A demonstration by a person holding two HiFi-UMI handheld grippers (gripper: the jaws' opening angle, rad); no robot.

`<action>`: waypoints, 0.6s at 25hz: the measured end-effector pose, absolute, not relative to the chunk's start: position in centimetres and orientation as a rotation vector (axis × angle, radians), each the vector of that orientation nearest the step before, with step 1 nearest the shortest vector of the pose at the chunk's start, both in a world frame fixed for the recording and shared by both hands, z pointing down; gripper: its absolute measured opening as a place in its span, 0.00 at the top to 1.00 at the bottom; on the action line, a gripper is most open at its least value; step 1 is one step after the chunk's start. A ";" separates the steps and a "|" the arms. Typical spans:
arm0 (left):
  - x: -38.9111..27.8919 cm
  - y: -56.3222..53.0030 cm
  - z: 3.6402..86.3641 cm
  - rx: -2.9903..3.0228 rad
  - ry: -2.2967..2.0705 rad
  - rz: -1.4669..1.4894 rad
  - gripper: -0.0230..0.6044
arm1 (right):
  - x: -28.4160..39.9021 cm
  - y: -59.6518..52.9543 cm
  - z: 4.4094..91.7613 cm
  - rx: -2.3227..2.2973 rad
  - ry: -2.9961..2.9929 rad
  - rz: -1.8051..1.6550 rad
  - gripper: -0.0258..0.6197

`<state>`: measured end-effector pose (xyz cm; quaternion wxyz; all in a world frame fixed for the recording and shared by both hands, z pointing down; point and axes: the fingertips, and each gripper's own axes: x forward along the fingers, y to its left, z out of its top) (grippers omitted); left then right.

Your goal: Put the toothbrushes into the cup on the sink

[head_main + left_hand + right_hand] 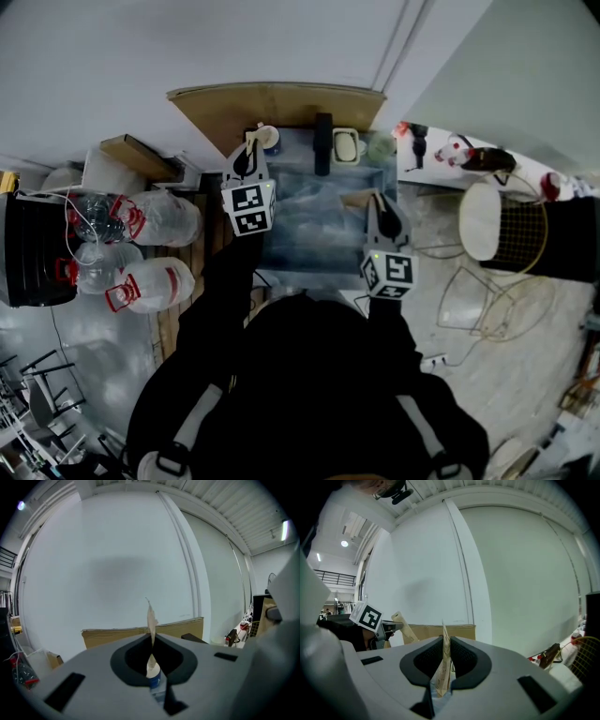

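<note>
Both grippers point up toward the wall, and each is shut on a toothbrush in a beige paper wrapper. In the left gripper view my left gripper (pixel 152 638) pinches its wrapped toothbrush (pixel 151 618) edge-on. My right gripper (pixel 443 641) clamps the other wrapped toothbrush (pixel 442 667). From the head view the left gripper (pixel 247 157) is beside the pale cup (pixel 269 137) at the sink's (pixel 281 239) back left corner. The right gripper (pixel 383 204) hangs over the sink's right rim. The right gripper view also shows the left gripper (pixel 375 623) and its toothbrush (pixel 404 627).
A dark faucet (pixel 323 142) and a soap dish (pixel 345 145) stand at the back of the sink. A cardboard sheet (pixel 281 103) leans on the wall behind. Water jugs (pixel 150 253) lie on the floor at left, and a wire basket (pixel 520 234) and bottles are at right.
</note>
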<state>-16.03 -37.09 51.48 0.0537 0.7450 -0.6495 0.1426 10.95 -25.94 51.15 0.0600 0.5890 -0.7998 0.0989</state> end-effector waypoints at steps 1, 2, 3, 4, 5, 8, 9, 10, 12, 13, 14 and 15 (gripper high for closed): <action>-16.1 -37.4 51.8 2.258 -1.972 0.444 0.95 | 11.1 -26.0 51.2 1.785 -2.419 0.299 0.90; -16.2 -37.6 52.2 2.251 -1.969 0.453 0.96 | 11.2 -26.1 51.3 1.789 -2.413 0.304 0.90; -16.3 -37.9 52.6 2.244 -1.964 0.463 0.95 | 11.4 -26.2 51.4 1.794 -2.407 0.312 0.90; -16.3 -38.1 53.0 2.235 -1.960 0.472 0.95 | 11.5 -26.2 51.5 1.798 -2.403 0.318 0.90; -16.4 -38.3 53.4 2.226 -1.957 0.480 0.95 | 11.6 -26.3 51.5 1.800 -2.403 0.320 0.90; -16.7 -38.9 54.6 2.200 -1.946 0.501 0.95 | 11.8 -26.6 51.7 1.807 -2.398 0.324 0.90; -16.8 -39.0 55.1 2.193 -1.942 0.511 0.95 | 11.9 -26.7 51.7 1.807 -2.397 0.324 0.90; -16.9 -39.1 55.5 2.187 -1.937 0.521 0.95 | 11.9 -26.7 51.7 1.805 -2.399 0.323 0.90; -17.0 -39.2 56.3 2.175 -1.925 0.538 0.95 | 12.0 -26.7 51.7 1.803 -2.400 0.322 0.90; -17.1 -39.3 56.7 2.168 -1.919 0.544 0.95 | 12.0 -26.7 51.6 1.804 -2.399 0.322 0.90; -17.1 -39.4 57.0 2.163 -1.914 0.547 0.95 | 12.1 -26.7 51.6 1.805 -2.399 0.321 0.90; -17.1 -39.6 57.3 2.158 -1.909 0.548 0.95 | 12.1 -26.7 51.6 1.807 -2.399 0.321 0.90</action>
